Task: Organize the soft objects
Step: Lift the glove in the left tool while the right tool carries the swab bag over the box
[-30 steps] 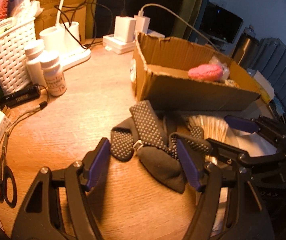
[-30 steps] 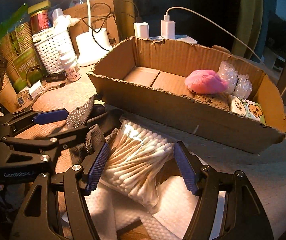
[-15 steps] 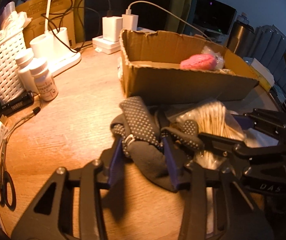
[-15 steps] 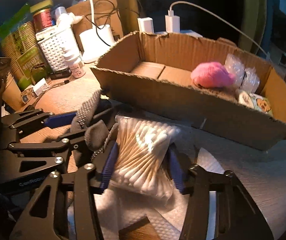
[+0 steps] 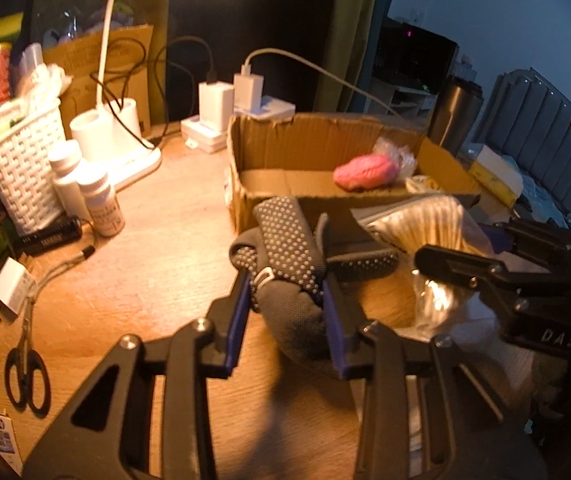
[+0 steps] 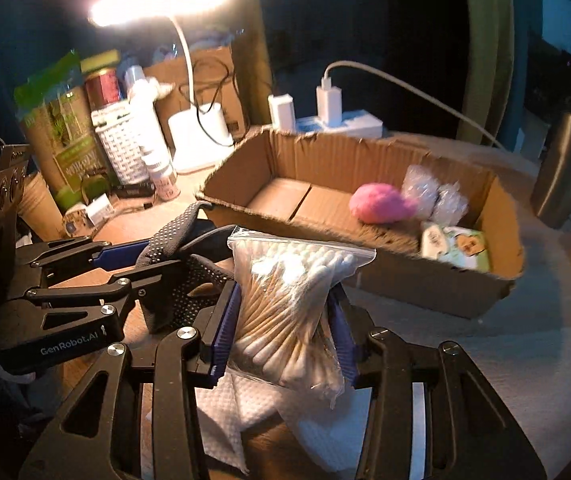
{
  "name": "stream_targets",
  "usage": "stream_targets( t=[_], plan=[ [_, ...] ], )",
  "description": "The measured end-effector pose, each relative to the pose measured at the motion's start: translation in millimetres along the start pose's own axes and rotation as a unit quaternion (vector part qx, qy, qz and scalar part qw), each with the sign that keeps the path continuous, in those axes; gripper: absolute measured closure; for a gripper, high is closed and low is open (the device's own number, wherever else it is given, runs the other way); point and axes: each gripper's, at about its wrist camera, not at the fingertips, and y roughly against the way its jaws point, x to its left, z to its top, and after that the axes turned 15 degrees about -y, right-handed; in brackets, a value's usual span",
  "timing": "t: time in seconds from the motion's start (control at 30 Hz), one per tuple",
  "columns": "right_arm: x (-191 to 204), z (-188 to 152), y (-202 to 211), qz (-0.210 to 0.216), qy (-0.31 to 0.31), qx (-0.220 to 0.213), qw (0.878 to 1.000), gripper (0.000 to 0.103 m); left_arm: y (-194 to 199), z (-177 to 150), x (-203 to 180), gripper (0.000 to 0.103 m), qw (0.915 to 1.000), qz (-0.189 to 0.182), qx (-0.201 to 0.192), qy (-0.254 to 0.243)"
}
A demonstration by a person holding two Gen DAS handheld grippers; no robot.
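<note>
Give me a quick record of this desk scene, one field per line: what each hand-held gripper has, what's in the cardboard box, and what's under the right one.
left hand-held gripper: shut on the dark dotted glove
right hand-held gripper: shut on the bag of cotton swabs
jaws: both have just been closing, each with its item between them
cardboard box: holds a pink soft item, clear wrapped bundles and a printed packet
under right gripper: white paper towel

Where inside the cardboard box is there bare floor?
The cardboard box has bare floor in its left half, bordered by the left wall and the pink soft thing. The right end is crowded: clear wrapped bundles and a printed pack.
</note>
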Motion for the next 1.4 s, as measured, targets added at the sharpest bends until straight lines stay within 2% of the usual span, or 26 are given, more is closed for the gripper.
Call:
stream_targets(
  t=[0.73, 1.2, 1.4],
  plan=[
    [-14, 20, 61, -0.009, 0.003, -0.07, 0.997, 0.057, 60, 47, -12, 0.067, 0.9946, 0.031, -0.095, -0.028],
    [-10, 37, 76, -0.017, 0.012, -0.105, 0.994, 0.057, 78, 74, -13, 0.067, 0.9885, 0.029, -0.144, -0.037],
    [-8, 44, 75, -0.018, 0.017, -0.11, 0.994, 0.057, 77, 81, -11, 0.067, 0.9875, 0.026, -0.151, -0.037]
  ],
)
